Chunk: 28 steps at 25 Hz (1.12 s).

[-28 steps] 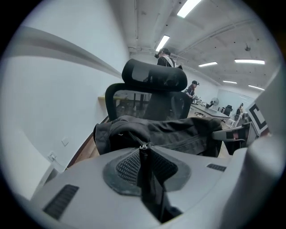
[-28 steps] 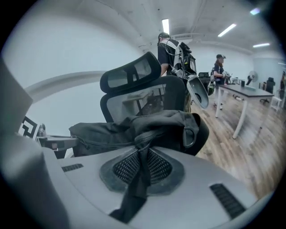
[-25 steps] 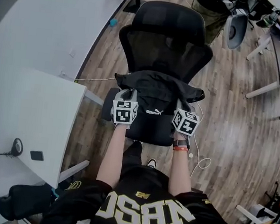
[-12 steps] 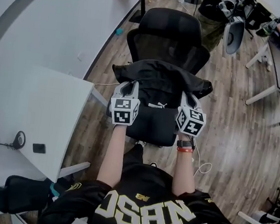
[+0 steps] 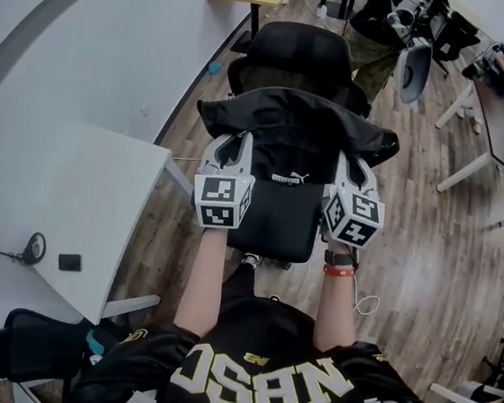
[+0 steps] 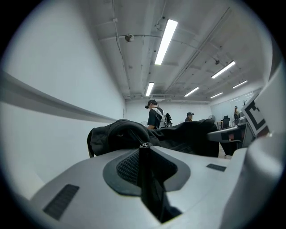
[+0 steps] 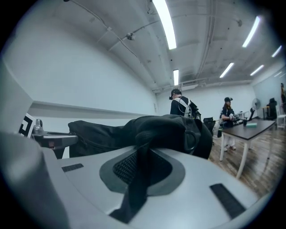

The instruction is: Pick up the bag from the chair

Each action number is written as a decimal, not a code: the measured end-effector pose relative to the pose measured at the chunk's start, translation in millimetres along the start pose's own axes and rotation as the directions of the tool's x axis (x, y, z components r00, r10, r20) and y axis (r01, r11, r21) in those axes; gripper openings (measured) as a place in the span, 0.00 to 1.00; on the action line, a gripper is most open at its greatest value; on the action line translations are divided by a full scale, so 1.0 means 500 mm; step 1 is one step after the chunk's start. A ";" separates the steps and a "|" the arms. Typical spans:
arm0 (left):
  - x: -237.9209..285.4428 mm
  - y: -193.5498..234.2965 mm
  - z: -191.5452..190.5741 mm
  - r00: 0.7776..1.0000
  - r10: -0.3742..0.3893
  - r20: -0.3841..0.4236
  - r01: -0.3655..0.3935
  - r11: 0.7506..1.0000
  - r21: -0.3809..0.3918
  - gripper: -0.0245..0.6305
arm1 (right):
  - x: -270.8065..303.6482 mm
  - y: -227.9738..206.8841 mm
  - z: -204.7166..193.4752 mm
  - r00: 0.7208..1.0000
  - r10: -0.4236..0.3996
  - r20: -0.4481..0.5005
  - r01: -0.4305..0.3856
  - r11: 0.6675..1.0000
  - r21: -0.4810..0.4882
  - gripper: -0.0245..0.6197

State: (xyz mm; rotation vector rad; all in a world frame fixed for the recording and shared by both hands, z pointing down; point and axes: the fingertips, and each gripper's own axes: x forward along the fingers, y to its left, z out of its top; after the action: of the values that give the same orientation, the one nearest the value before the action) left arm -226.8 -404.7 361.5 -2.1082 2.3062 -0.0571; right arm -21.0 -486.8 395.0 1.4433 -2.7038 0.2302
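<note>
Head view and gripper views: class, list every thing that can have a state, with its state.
bag: held up at both ends, clear of the seat
left gripper: shut on bag
right gripper: shut on bag
chair: seat bare

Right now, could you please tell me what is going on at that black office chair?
A person holds a two-jaw gripper in each hand. The left gripper and right gripper are each shut on one end of a black fabric bag, holding it up over the seat of a black mesh office chair. It looks clear of the seat.
</note>
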 end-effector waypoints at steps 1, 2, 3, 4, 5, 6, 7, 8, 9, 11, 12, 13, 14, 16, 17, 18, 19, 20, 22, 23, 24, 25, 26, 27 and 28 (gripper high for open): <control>-0.005 -0.003 0.009 1.000 -0.003 0.013 0.003 1.000 0.000 0.14 | -0.008 0.000 0.012 1.000 -0.001 0.013 0.001 1.000 -0.003 0.10; -0.010 -0.007 0.019 1.000 -0.005 0.025 0.005 1.000 0.001 0.14 | -0.017 0.001 0.023 1.000 0.000 0.026 0.001 1.000 -0.004 0.10; -0.015 -0.011 0.029 0.999 -0.007 0.037 0.006 1.000 0.004 0.14 | -0.025 0.001 0.035 0.999 0.000 0.038 0.000 1.000 -0.005 0.10; -0.019 -0.015 0.039 0.999 -0.007 0.048 0.007 1.000 0.006 0.14 | -0.034 0.000 0.046 0.999 0.000 0.049 0.000 1.000 -0.005 0.10; -0.024 -0.019 0.048 0.998 -0.007 0.059 0.007 1.000 0.007 0.14 | -0.041 0.000 0.058 0.998 0.001 0.060 -0.001 1.000 -0.003 0.10; -0.028 -0.023 0.057 0.998 -0.007 0.068 0.007 1.000 0.008 0.14 | -0.048 -0.001 0.068 0.998 0.002 0.070 -0.002 1.000 0.000 0.10; -0.031 -0.027 0.064 0.997 -0.009 0.077 0.009 1.000 0.010 0.14 | -0.054 -0.002 0.077 0.997 0.001 0.079 -0.002 1.000 0.006 0.10; -0.034 -0.030 0.070 0.996 -0.012 0.085 0.011 1.000 0.011 0.14 | -0.060 -0.002 0.084 0.996 0.000 0.087 -0.001 1.000 0.011 0.10; -0.037 -0.033 0.075 0.996 -0.014 0.093 0.013 1.000 0.014 0.14 | -0.065 -0.002 0.089 0.996 -0.001 0.095 0.000 1.000 0.012 0.10; -0.046 -0.035 0.082 0.994 -0.014 0.106 0.012 1.000 0.017 0.14 | -0.074 0.002 0.098 0.994 0.000 0.108 0.000 1.000 0.000 0.10; -0.051 -0.036 0.086 0.994 -0.012 0.112 0.010 1.000 0.018 0.14 | -0.078 0.005 0.102 0.994 0.003 0.114 -0.002 1.000 -0.008 0.10; -0.055 -0.037 0.089 0.993 -0.009 0.118 0.006 1.000 0.019 0.14 | -0.083 0.007 0.105 0.993 0.006 0.119 -0.004 1.000 -0.015 0.10; -0.059 -0.037 0.093 0.992 -0.006 0.124 0.003 1.000 0.020 0.14 | -0.086 0.009 0.108 0.992 0.009 0.122 -0.006 1.000 -0.021 0.10; -0.062 -0.039 0.096 0.991 -0.004 0.133 0.002 1.000 0.016 0.14 | -0.092 0.010 0.111 0.992 0.014 0.126 -0.011 1.000 -0.027 0.10; -0.062 -0.040 0.096 0.991 -0.005 0.135 0.004 1.000 0.012 0.14 | -0.093 0.010 0.111 0.992 0.016 0.126 -0.013 1.000 -0.029 0.10; -0.062 -0.041 0.096 0.991 -0.007 0.136 0.005 1.000 0.009 0.14 | -0.094 0.009 0.112 0.992 0.018 0.126 -0.014 0.999 -0.029 0.10; -0.062 -0.042 0.096 0.991 -0.008 0.137 0.007 1.000 0.007 0.14 | -0.094 0.008 0.112 0.992 0.019 0.125 -0.015 0.999 -0.029 0.10; -0.061 -0.042 0.097 0.990 -0.009 0.138 0.008 1.000 0.007 0.14 | -0.093 0.007 0.113 0.992 0.020 0.125 -0.016 0.999 -0.030 0.10; -0.060 -0.042 0.096 0.990 -0.010 0.139 0.009 1.000 0.006 0.14 | -0.090 0.006 0.115 0.992 0.022 0.126 -0.018 0.999 -0.032 0.10; -0.058 -0.041 0.096 0.990 -0.009 0.140 0.009 1.000 0.006 0.14 | -0.088 0.007 0.115 0.992 0.023 0.127 -0.019 0.999 -0.033 0.10; -0.057 -0.039 0.095 0.990 -0.008 0.140 0.008 1.000 0.005 0.14 | -0.085 0.008 0.116 0.992 0.025 0.127 -0.021 0.999 -0.036 0.10; -0.054 -0.037 0.094 0.990 -0.007 0.140 0.006 1.000 0.003 0.14 | -0.082 0.009 0.117 0.992 0.027 0.127 -0.022 0.999 -0.039 0.10; -0.051 -0.033 0.093 0.990 -0.005 0.139 0.004 1.000 0.002 0.14 | -0.077 0.011 0.117 0.992 0.029 0.126 -0.024 0.999 -0.042 0.10; -0.047 -0.030 0.092 0.990 -0.002 0.138 0.002 1.000 0.000 0.14 | -0.072 0.012 0.116 0.992 0.032 0.125 -0.027 0.999 -0.043 0.10; -0.043 -0.026 0.090 0.991 0.000 0.137 0.000 1.000 0.000 0.14 | -0.066 0.014 0.116 0.992 0.034 0.123 -0.029 0.999 -0.044 0.10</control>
State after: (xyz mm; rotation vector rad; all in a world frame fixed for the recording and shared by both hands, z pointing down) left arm -210.1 -385.0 316.7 -2.0426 2.2284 0.0854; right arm -7.6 -465.3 333.0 1.4506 -2.8119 0.0878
